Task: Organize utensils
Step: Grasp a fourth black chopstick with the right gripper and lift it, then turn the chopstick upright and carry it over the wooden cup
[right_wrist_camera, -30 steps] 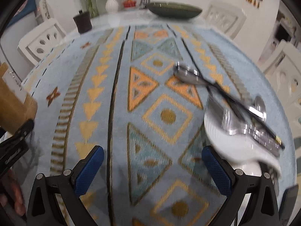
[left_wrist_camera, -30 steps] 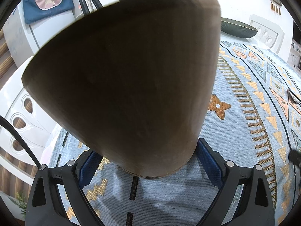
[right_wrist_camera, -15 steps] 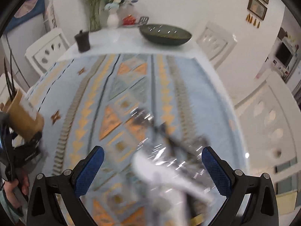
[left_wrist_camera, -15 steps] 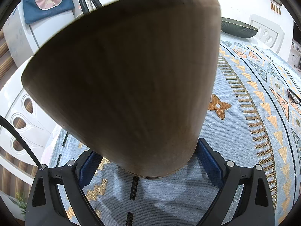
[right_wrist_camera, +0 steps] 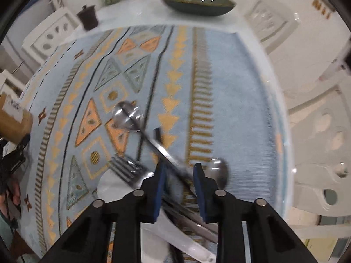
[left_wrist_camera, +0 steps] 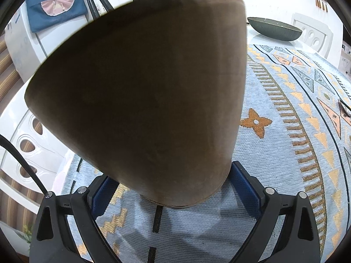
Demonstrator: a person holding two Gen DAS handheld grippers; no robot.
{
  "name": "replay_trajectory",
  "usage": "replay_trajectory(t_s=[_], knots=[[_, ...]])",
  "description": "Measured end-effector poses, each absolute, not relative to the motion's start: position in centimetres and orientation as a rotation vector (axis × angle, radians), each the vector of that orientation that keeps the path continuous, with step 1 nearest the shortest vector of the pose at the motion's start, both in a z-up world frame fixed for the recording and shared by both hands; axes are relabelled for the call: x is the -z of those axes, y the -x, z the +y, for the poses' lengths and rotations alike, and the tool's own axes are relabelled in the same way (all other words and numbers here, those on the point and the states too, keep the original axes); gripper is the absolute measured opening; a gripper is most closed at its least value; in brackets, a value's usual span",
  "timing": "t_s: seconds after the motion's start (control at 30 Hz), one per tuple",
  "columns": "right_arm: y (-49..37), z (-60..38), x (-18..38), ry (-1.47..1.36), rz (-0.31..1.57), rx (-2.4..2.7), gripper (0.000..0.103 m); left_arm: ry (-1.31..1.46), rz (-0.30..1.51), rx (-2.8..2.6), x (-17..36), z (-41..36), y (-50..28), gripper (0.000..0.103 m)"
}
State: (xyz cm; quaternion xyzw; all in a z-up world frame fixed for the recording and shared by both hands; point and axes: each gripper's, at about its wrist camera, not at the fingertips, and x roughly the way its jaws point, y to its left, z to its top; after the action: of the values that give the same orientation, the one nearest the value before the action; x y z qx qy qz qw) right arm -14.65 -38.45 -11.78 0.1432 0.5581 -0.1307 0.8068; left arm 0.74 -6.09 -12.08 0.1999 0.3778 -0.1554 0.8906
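Right gripper steeply down (fingers closing)

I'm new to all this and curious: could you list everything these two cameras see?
Cloth: one, blue patterned, covering table.
Holder: one, brown, between left jaws.
Steel spoons: two, on cloth.
Fork: one, steel, beside spoons.
White spoon: one, beneath fork.
Bowl: one, dark green, far end.
Cup: one, dark, far left.
Chairs: several, white, around table.
Left gripper: black, opening, holder between.
Right gripper: black, closing around spoon handle.
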Motion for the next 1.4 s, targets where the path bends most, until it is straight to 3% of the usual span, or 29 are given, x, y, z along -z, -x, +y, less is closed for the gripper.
replay_trajectory(t_s=[0.37,0.6,0.9,1.27,1.33,1.4], knots=[[12.3,-39.3,14.5,-0.362,1.247,0.227,0.023,-0.42,0.781,0.318,12.1,-6.3,-0.4,0.099],[11.7,-38.4,12.3,-0.307,1.157,0.259,0.014,-0.417,0.784,0.317,12.1,-6.2,-0.5,0.1],[9.2,-37.1,10.5,-0.457,1.083,0.101,0.011,-0.413,0.788,0.32,12.2,-6.4,-0.7,0.1],[1.5,-35.1,14.4,-0.472,1.34,0.087,0.011,-0.403,0.793,0.326,12.4,-6.1,-1.0,0.1],[0.3,-34.1,14.4,-0.411,1.392,0.071,0.018,-0.401,0.794,0.327,12.4,-6.1,-1.0,0.1],[-0.7,-32.6,14.4,-0.384,1.412,0.013,0.054,-0.399,0.794,0.328,12.4,-6.1,-1.1,0.1]])
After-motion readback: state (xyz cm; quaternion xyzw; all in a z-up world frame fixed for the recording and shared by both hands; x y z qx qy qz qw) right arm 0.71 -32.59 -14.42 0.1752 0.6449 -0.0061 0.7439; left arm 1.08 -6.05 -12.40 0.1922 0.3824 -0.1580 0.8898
